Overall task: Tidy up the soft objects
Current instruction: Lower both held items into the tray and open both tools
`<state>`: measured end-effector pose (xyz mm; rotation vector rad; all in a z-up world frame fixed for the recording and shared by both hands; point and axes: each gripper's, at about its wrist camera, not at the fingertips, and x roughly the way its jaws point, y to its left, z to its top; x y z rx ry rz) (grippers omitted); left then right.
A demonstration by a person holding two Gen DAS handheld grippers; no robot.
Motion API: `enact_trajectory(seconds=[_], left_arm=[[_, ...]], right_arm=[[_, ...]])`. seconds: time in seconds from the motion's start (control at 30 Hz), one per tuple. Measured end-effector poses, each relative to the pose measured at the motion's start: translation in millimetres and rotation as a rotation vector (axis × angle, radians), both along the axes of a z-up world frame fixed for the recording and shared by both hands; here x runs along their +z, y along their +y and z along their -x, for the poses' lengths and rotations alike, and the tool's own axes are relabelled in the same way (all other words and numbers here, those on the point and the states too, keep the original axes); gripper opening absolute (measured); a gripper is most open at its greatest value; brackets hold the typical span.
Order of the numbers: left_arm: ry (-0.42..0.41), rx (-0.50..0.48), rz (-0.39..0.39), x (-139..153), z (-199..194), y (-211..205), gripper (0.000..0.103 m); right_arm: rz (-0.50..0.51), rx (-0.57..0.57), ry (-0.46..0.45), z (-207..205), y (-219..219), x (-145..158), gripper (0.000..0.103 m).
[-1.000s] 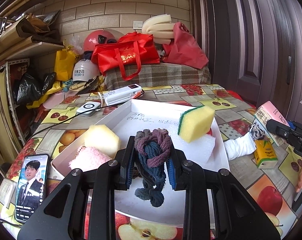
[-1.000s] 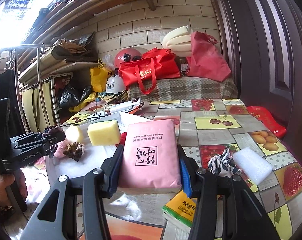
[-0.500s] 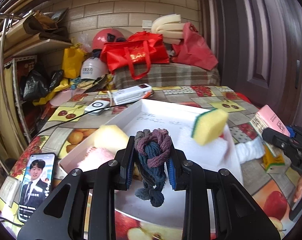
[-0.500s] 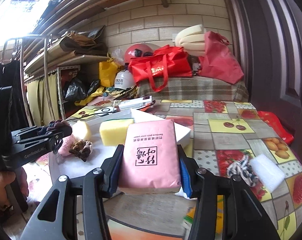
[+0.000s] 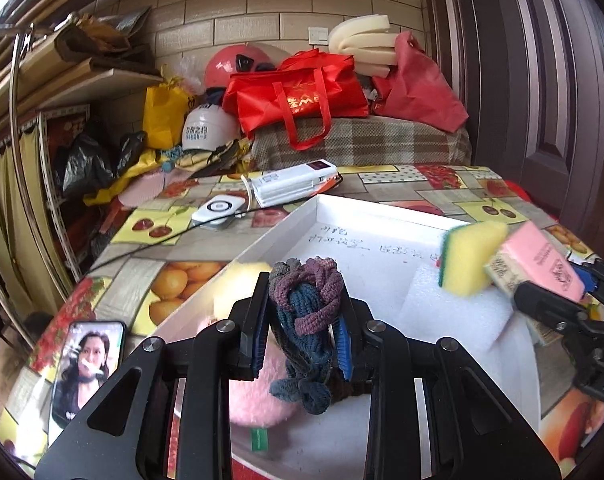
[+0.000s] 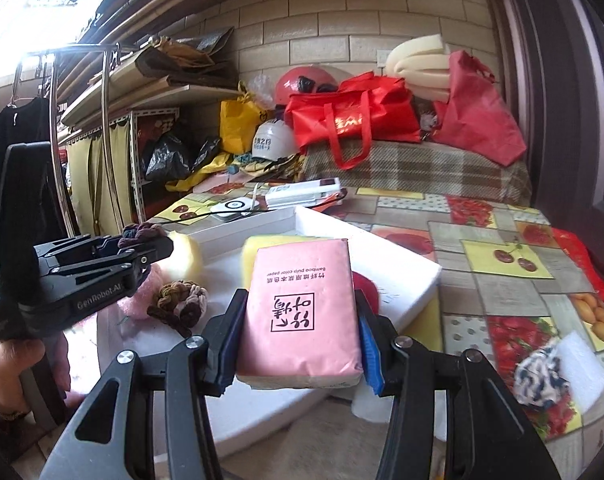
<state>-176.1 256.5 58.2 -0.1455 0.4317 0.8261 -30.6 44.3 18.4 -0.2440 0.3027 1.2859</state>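
Pink tissue pack [image 6: 302,312] being clamped by right hand-held gripper [image 6: 298,336], left hand-held gripper [image 5: 302,336] pinching scrunchies [image 5: 305,312], both hovering over tray [image 5: 294,220] for sorting.

Bare tray floor [image 5: 385,276] between sponge [image 5: 471,262] and pink puff [image 5: 258,396]

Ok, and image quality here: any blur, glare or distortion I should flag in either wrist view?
Left wrist view: yellow sponge and pink tissue pack smear with motion blur; walls bow from fisheye. Right wrist view: upper left corner blown out white by daylight; tissue pack sharp.
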Motion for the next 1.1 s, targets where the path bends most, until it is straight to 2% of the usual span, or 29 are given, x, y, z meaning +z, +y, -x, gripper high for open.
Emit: enact_trajectory(seconds=[0.13,0.3,0.53,0.87,1.1], left_arm=[[-0.005,0.02,0.02,-0.8,-2.3,9.2,0.027],[-0.011,0.028,0.057,-1.8,-1.0,16.3,0.027],[0.024,0.022,0.046,-2.8,-17.9,20.0,0.027],[0.033,0.012,0.104,-5.9,-24.0,31.7,0.028],[0.044,0.024,0.076,-4.5,-25.6,26.8,0.029]], right_arm=[[0.035,0.014,0.027,0.5,27.3,-0.8,0.049],[0.043,0.022,0.017,7.2,44.9,-0.5,0.049],[0.049,0.027,0.021,6.3,51.6,-0.1,0.049],[0.062,0.02,0.047,3.3,65.9,0.6,0.049],[0.056,0.022,0.041,3.1,64.5,0.9,0.051]])
